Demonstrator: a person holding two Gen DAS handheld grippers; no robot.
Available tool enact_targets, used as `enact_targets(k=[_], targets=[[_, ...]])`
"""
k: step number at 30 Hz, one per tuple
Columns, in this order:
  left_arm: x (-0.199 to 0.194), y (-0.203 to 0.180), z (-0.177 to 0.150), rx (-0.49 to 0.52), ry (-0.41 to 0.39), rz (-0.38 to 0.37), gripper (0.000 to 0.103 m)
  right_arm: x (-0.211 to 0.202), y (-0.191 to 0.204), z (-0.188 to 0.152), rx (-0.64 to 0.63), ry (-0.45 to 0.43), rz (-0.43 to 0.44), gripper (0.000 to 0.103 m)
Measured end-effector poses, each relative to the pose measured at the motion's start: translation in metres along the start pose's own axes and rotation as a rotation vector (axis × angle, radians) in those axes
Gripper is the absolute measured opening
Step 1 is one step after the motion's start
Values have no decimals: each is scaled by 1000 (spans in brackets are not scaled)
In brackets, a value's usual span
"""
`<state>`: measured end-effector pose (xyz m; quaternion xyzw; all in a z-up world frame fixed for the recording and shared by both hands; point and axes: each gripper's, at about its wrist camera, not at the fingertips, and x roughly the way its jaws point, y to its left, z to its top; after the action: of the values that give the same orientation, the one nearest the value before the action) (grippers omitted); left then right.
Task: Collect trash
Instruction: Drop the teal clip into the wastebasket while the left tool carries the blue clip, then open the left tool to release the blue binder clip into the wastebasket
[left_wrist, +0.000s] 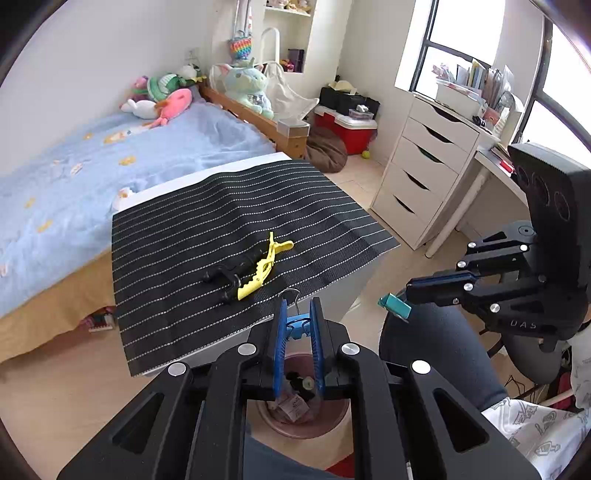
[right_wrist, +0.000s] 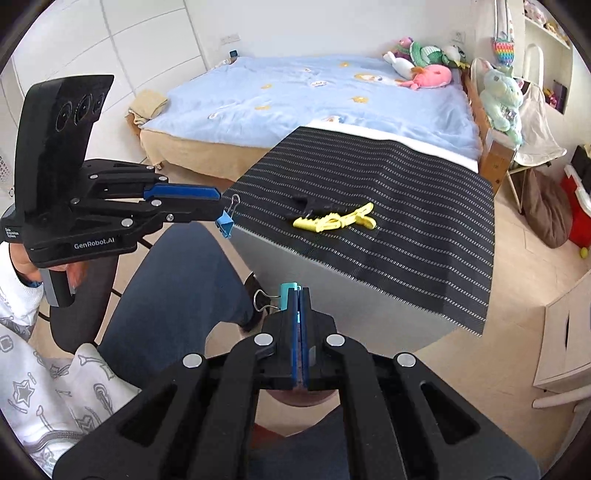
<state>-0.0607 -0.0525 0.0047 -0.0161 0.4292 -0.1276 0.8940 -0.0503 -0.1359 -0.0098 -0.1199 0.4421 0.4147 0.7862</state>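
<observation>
My left gripper (left_wrist: 298, 314) is shut on a blue binder clip (left_wrist: 297, 325) and holds it above a pink bin (left_wrist: 332, 421) with trash inside on the floor. In the right wrist view the left gripper (right_wrist: 218, 206) shows with the blue clip (right_wrist: 225, 225) hanging at its tips. My right gripper (right_wrist: 298, 295) is shut on a teal binder clip (right_wrist: 286, 295); it shows in the left wrist view (left_wrist: 400, 301) with the teal clip (left_wrist: 395, 305). A yellow hair clip (left_wrist: 264, 267) and a black hair clip (left_wrist: 231, 271) lie on the striped mat (left_wrist: 229, 206).
The mat covers a white table (right_wrist: 332, 295) beside a bed with a blue cover (left_wrist: 92, 166). A white drawer unit (left_wrist: 421, 173) stands to the right. The person's legs (right_wrist: 177, 280) are under both grippers.
</observation>
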Motion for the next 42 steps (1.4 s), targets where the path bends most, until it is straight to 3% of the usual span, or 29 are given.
enact_targets(k=[8,9,10,12,15,42], targets=[[-2,0,-4,-12,3,-3,12,9,8,-4,-16,27,29,6],[-3,0,-4,-12,4,-3,12,11,9,-4,-19,32,14,27],[-3,0,-5,-12,5,-4,12,11,9,-4,-17,30,6,62],[-3,-1,-5,-10,7,-6,12,8,6,-3,9,3,14,84],[-2,1,-6,-8,13,-9,12,7,0,0,44,-3,-7,93],[6,-16,-8,51,33,-68,13,-13,-28,-6,130,-50,-81,97]])
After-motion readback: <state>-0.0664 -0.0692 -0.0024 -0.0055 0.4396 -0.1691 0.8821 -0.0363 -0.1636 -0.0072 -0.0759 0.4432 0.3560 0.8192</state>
